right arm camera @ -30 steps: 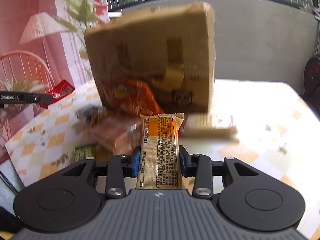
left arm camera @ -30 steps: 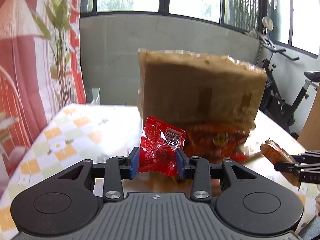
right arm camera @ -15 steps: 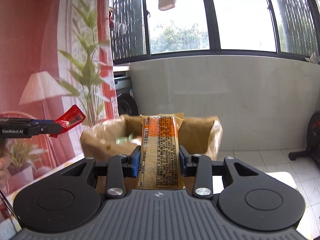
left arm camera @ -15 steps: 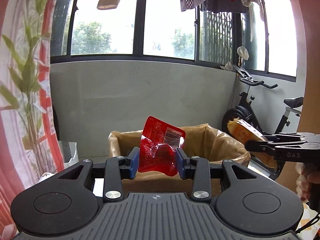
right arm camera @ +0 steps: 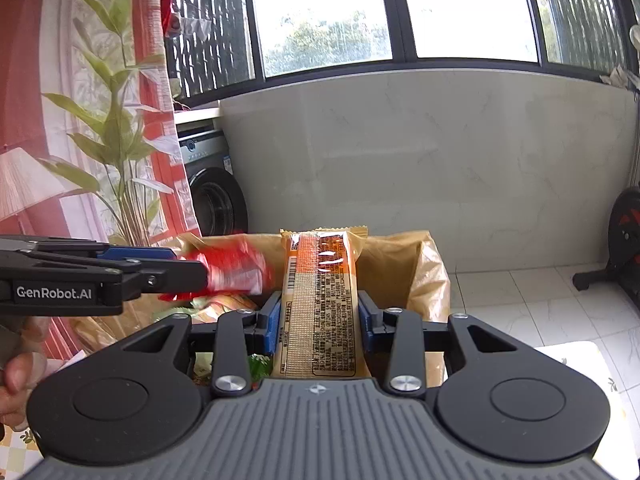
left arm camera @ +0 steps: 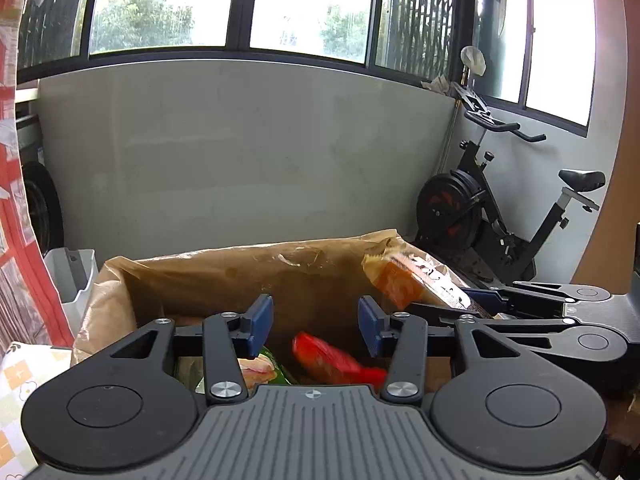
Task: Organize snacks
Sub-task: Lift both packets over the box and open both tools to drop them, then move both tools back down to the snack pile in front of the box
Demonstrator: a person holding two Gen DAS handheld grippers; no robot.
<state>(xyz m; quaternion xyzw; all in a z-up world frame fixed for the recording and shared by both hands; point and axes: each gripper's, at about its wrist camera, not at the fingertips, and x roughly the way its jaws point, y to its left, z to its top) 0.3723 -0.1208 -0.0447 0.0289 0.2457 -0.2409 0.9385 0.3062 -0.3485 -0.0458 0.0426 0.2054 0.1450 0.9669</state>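
Opening over the brown box (left arm camera: 224,276), the left tongs (left arm camera: 316,322) are dropping the red packet (left arm camera: 332,362), while the right tongs (right arm camera: 318,322) are squeezing the orange bar (right arm camera: 320,292).

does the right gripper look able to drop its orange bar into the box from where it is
Probably yes. The right gripper, shut on the orange snack bar, sits over the open cardboard box; the left gripper, its jaws opening off the red packet, stands off to one side.

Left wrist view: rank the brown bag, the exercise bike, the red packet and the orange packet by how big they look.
1. brown bag
2. exercise bike, though it stands farther back, so its true size is unsure
3. red packet and orange packet look alike; the red one is blurred, so no ranking.
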